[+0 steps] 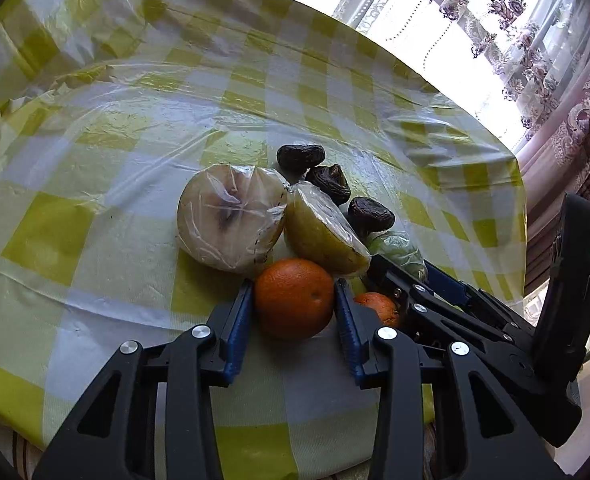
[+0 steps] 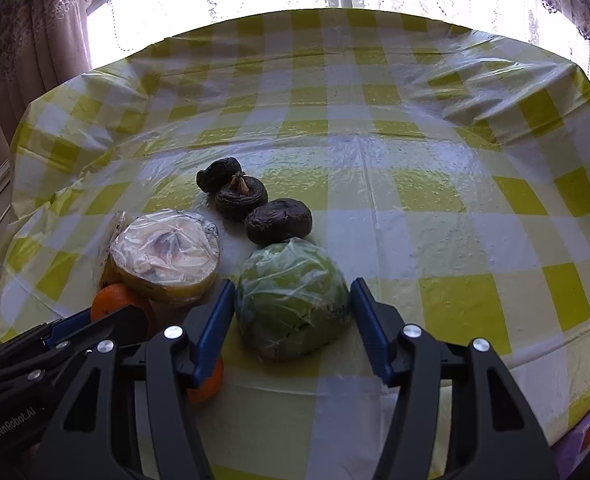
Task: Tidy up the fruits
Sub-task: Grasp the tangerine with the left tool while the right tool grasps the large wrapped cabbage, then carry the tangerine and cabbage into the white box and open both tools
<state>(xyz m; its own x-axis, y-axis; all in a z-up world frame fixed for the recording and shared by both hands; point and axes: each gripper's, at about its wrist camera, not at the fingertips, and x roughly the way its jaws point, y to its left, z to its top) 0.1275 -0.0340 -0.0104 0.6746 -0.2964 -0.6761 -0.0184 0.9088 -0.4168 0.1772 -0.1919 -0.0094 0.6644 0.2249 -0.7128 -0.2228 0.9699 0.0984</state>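
1. Fruits lie together on a table with a yellow and white checked tablecloth [image 1: 95, 216] under a clear plastic sheet.
2. The left gripper [image 1: 293, 300] has its blue fingers on both sides of an orange [image 1: 293, 298], and both pads seem to touch the peel; the orange rests on the cloth.
3. A second orange [image 1: 379, 307] lies just to the right of the left gripper, partly hidden by the other tool.
4. The right gripper [image 2: 293, 310] stands wide around a green fruit in plastic wrap [image 2: 293, 300]. The left finger is almost at the fruit, the right finger is a little apart from it.
5. Behind the oranges there are two cut fruit halves in plastic wrap [image 1: 231, 218], touching each other.
6. Three dark wrinkled fruits [image 2: 239, 196] make a short row just behind the green fruit, the nearest one touching it.
7. Behind the table hangs a lace curtain [image 1: 507, 20] at a bright window.
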